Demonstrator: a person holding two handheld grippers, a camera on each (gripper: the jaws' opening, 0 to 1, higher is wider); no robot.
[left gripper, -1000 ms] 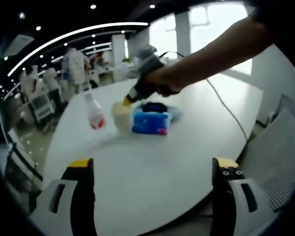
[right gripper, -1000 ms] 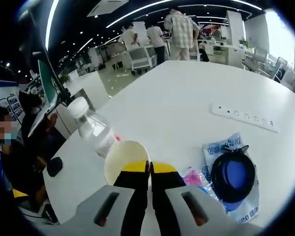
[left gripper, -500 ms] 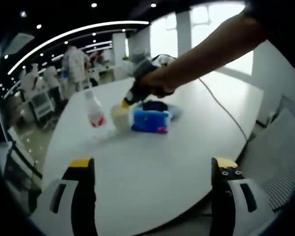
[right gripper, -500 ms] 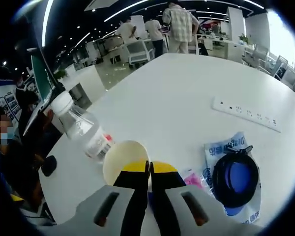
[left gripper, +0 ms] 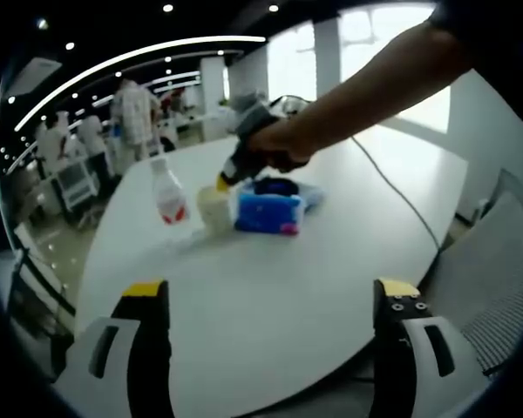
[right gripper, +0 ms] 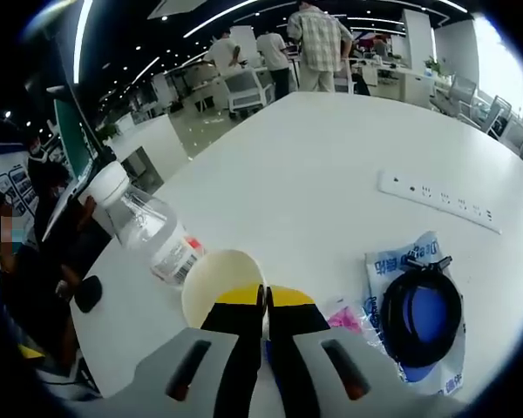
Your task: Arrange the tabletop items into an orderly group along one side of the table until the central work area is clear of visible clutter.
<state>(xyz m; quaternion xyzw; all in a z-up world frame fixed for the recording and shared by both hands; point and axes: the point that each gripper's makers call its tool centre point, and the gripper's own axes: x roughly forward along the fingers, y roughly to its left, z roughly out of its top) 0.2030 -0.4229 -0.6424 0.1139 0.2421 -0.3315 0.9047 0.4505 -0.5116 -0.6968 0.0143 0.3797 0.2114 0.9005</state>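
While the right hand-held gripper point(right gripper: 264, 300) pinches the paper cup point(right gripper: 222, 283) rim beside the bottle point(right gripper: 144, 226) and blue packet point(right gripper: 414, 313), the left hand-held gripper point(left gripper: 266, 300) hangs released, well apart over bare bench point(left gripper: 261, 287).

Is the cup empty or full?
Empty: the cup shows a bare pale inside, with the right tongs shut on its rim.

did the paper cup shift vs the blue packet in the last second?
Cannot tell. In the left gripper view the paper cup sits beside the blue packet as before; the right gripper grips its rim.
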